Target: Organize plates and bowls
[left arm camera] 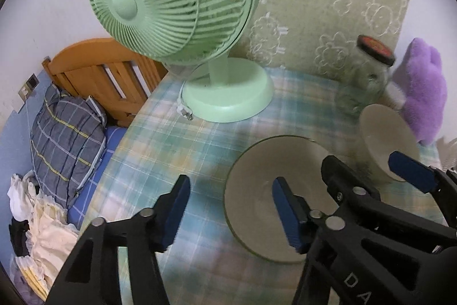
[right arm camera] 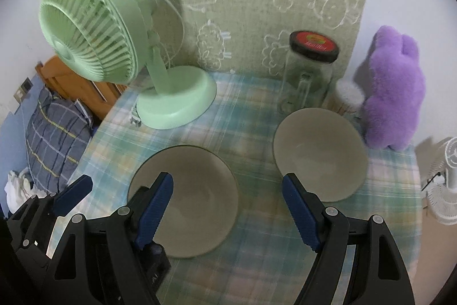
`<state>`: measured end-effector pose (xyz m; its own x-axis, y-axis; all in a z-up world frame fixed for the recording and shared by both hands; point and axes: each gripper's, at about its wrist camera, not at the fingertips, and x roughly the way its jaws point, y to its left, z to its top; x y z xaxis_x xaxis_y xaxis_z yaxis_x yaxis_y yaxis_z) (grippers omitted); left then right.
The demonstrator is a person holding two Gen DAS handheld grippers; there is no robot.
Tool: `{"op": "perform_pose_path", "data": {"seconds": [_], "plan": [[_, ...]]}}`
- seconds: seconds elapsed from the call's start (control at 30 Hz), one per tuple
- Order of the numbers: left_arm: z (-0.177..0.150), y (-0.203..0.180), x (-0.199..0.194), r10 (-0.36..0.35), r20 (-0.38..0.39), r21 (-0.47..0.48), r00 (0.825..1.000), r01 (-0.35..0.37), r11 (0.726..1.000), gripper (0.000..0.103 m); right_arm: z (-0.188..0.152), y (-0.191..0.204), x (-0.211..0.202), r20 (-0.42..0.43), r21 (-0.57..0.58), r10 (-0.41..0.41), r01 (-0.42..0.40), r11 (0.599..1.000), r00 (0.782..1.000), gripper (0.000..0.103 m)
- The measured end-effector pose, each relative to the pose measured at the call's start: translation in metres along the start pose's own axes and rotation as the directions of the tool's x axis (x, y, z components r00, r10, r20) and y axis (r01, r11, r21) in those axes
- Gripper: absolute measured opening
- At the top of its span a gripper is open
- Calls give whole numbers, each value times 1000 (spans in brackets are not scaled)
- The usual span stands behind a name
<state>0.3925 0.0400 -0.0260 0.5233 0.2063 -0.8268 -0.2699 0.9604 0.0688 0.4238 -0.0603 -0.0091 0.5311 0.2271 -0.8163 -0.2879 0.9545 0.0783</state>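
A grey plate (right arm camera: pixel 197 190) lies on the plaid tablecloth, and a grey bowl (right arm camera: pixel 320 153) stands to its right. In the left wrist view the plate (left arm camera: pixel 257 190) is low and right of centre, and the bowl (left arm camera: pixel 382 139) is beyond it. My left gripper (left arm camera: pixel 231 207) is open and empty above the plate's left edge. My right gripper (right arm camera: pixel 228 205) is open and empty, hovering above the gap between plate and bowl. Its fingers (left arm camera: pixel 411 170) reach over the bowl in the left wrist view.
A green desk fan (right arm camera: pixel 114 47) stands at the back left of the table (right arm camera: pixel 257 247). A glass jar (right arm camera: pixel 308 70) with a black lid and a purple plush toy (right arm camera: pixel 394 93) stand at the back right. A bed with a pillow (left arm camera: pixel 62 133) lies left of the table.
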Motion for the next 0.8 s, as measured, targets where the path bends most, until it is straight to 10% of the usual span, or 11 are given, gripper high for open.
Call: {"op": "perform_pose_path", "data": {"seconds": [0.53,0.8], "plan": [[-4,0,48,-9,-80,6,997,9,1000,18,-2,3,57,-67,3,-13,13,1000,998,33],[-4,-3,50,5,-80,10,997,-4,1000,16,-5,-2,59,-61,-15,-45,45,999,997,18]]}}
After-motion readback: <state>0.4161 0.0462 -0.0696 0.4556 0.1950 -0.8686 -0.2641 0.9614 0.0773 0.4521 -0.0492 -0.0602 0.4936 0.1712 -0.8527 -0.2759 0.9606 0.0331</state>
